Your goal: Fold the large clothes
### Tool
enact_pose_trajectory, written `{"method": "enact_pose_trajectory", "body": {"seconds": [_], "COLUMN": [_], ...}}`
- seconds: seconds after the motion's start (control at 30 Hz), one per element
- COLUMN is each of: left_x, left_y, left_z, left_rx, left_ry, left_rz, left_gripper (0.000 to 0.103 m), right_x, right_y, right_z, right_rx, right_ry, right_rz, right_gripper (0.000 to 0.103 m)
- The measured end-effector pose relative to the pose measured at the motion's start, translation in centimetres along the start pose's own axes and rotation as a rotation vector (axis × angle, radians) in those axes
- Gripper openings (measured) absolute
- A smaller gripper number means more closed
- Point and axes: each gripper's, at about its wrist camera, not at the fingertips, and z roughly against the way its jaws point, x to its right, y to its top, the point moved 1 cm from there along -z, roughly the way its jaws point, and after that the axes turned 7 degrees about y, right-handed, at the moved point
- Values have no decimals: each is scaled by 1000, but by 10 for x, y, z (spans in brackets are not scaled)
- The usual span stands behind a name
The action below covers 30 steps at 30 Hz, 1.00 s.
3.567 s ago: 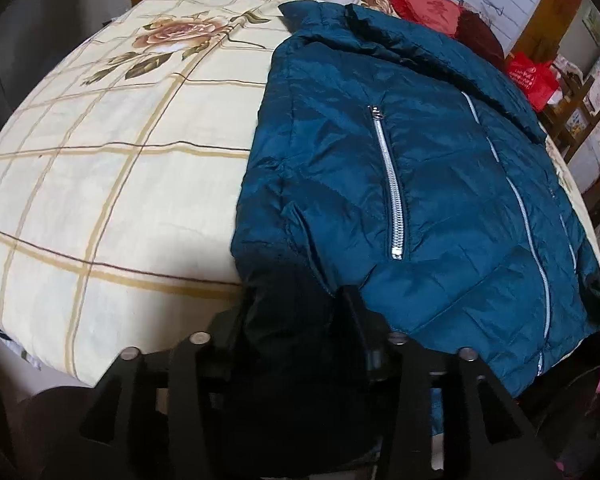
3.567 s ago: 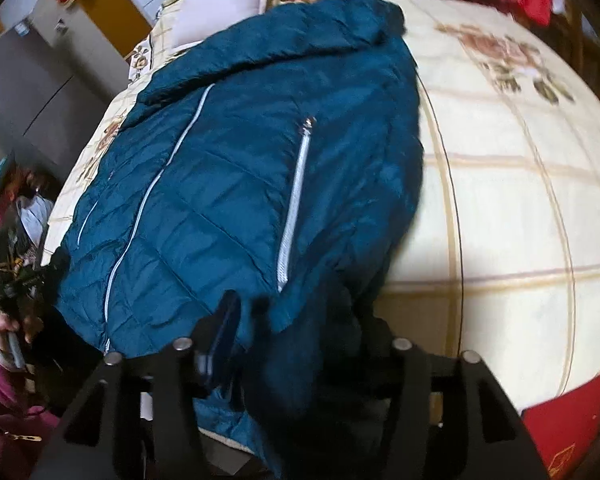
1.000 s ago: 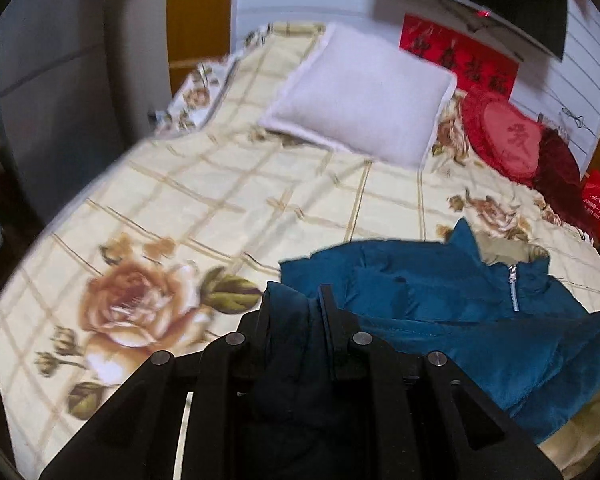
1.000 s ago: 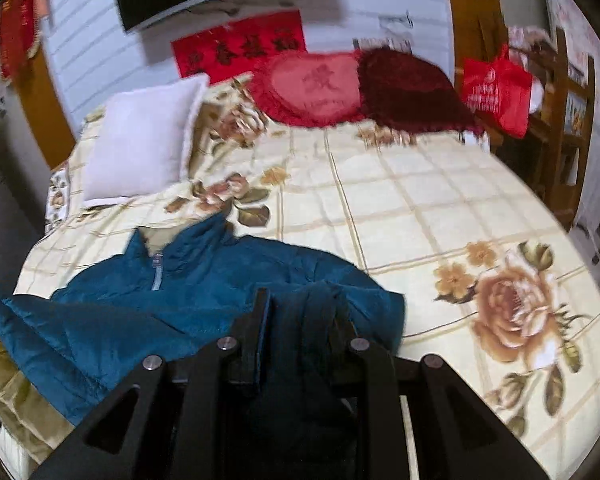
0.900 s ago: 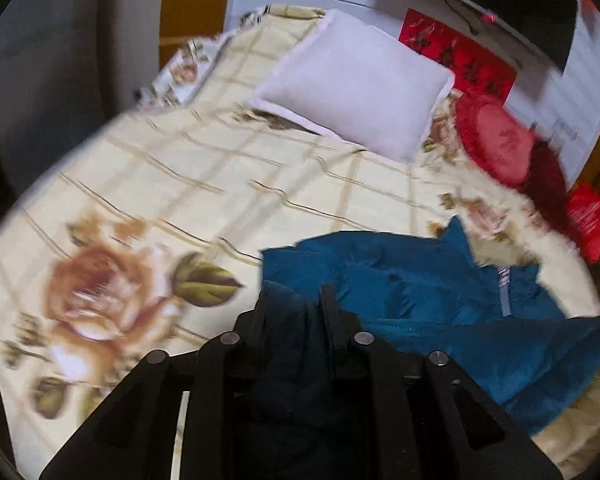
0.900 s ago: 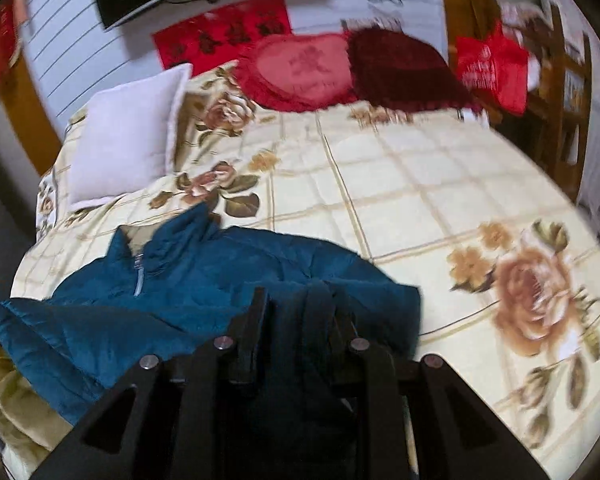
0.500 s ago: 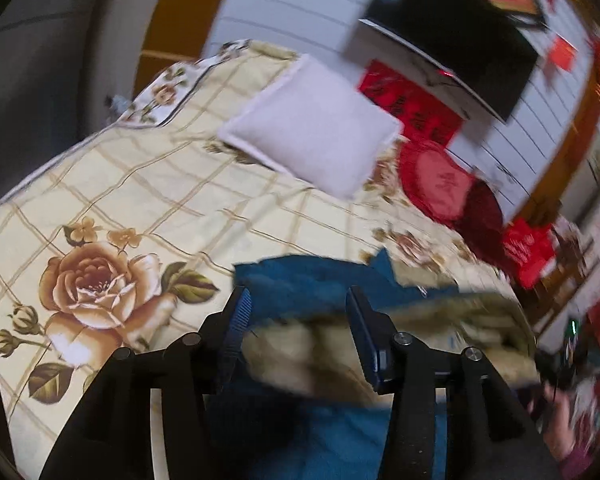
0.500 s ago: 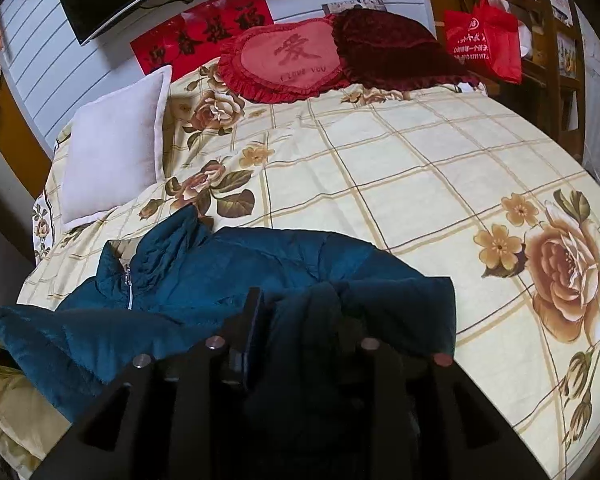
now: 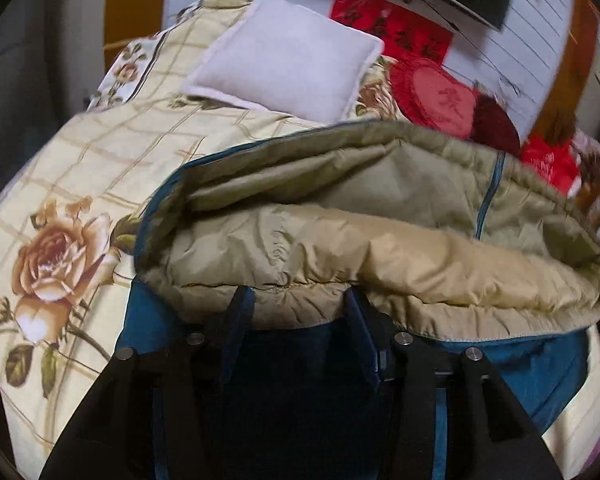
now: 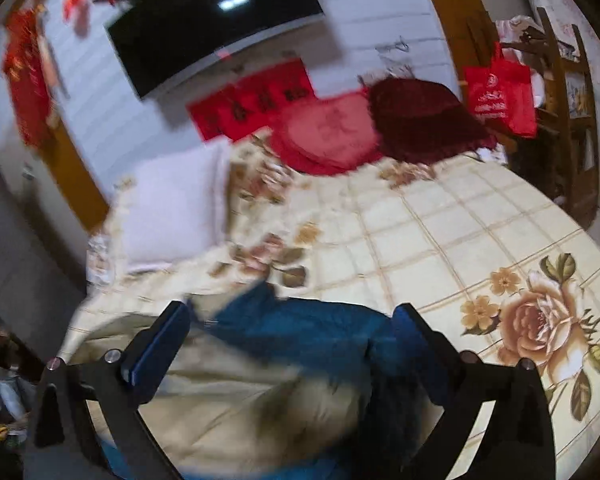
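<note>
Left wrist view is showing the left gripper pointing steeply down at the bed, its jaws standing apart after just opening, with dark teal fabric lying loose between them and nothing pinched. The teal quilted puffer jacket is lying folded over on the cream floral-checked bedspread, its crinkly olive-tan lining facing up and its long edge running left to right across the frame, the teal shell peeking out underneath. In the right wrist view the right gripper is tilting less steeply, its jaws having just sprung wide apart, hovering over the jacket with the teal collar area between the fingers but not clamped. A plain white square pillow is sitting further back.
</note>
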Motion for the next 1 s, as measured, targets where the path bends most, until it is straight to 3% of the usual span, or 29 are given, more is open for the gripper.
{"method": "enact_pose_trajectory", "body": {"seconds": [0.07,0.17,0.23,0.3,0.33,0.37,0.4,0.53,0.7,0.77,0.83,1.0], "left_x": [-8,-9,-10,-12,-12,-10,-8,-1,-2,-8,-14,-6], "left_y": [1,2,2,-2,-4,-7,-10,-16,-8,-8,-9,-6], "left_z": [13,30,41,55,61,66,70,57,5,-14,-25,-18], "left_rx": [31,83,100,128,141,152,157,108,31,-6,-5,-6], "left_ry": [-40,-20,-12,-56,-71,-80,-84,-88,30,45,46,61], "left_rz": [45,6,-2,20,22,18,7,-38,-66,-41,-7,-39], "left_gripper": [58,58,58,58,58,58,59,59,59,59,59,59], "right_x": [-19,-46,-60,-71,-73,-73,-73,-75,-62,-55,-50,-55], "right_y": [-17,-58,-88,-110,-114,-112,-111,-89,-81,-84,-87,-86], "right_z": [19,31,18,-14,-31,-52,-63,-125,-178,-196,-206,-203], "right_rx": [-8,-63,-144,-252,-281,-300,-304,-274,-308,-329,-332,-357], "right_ry": [129,218,195,114,72,68,69,-74,-169,-204,-218,-237], "right_rz": [63,236,336,411,413,366,341,311,244,251,253,266], "right_gripper": [103,103,101,88,80,80,80,80,81,82,84,85]}}
